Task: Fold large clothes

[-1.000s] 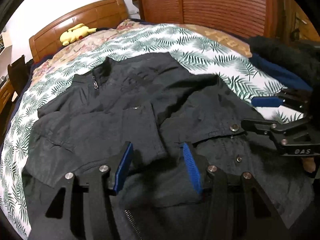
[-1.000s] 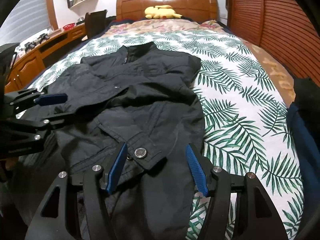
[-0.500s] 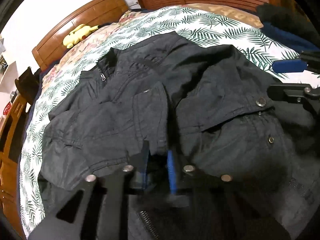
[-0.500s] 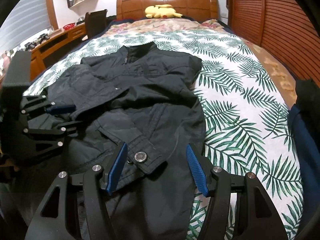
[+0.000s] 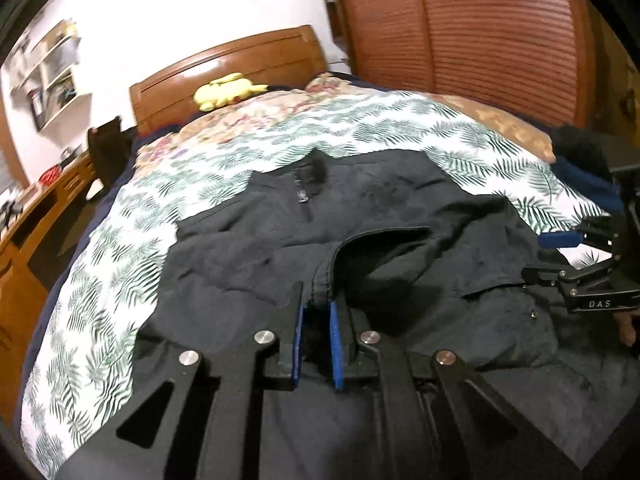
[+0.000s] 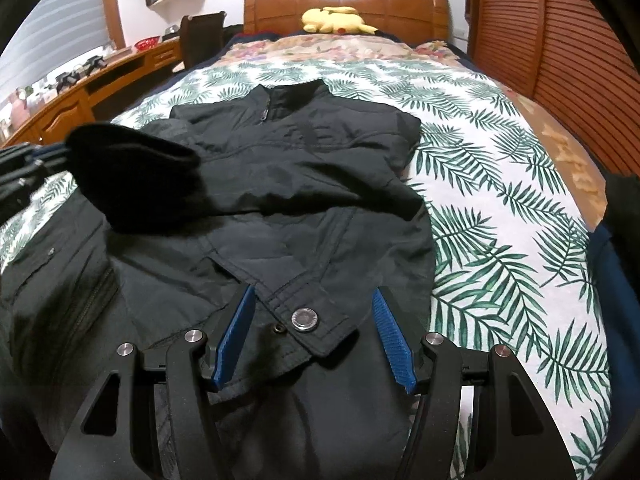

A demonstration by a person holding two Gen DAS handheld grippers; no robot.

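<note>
Mid-bed, black jacket: left gripper just clamped on sleeve cuff and lifted it, starting the fold; right gripper spread, over buttoned cuff.

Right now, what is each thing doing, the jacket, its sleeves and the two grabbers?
Black jacket: spread on the bed, zipped at the collar.
Left sleeve cuff: lifted, pinched.
Right sleeve cuff: lying flat, snapped shut.
Left gripper: just closed, shut on the left cuff.
Right gripper: open, straddling the right cuff.
</note>
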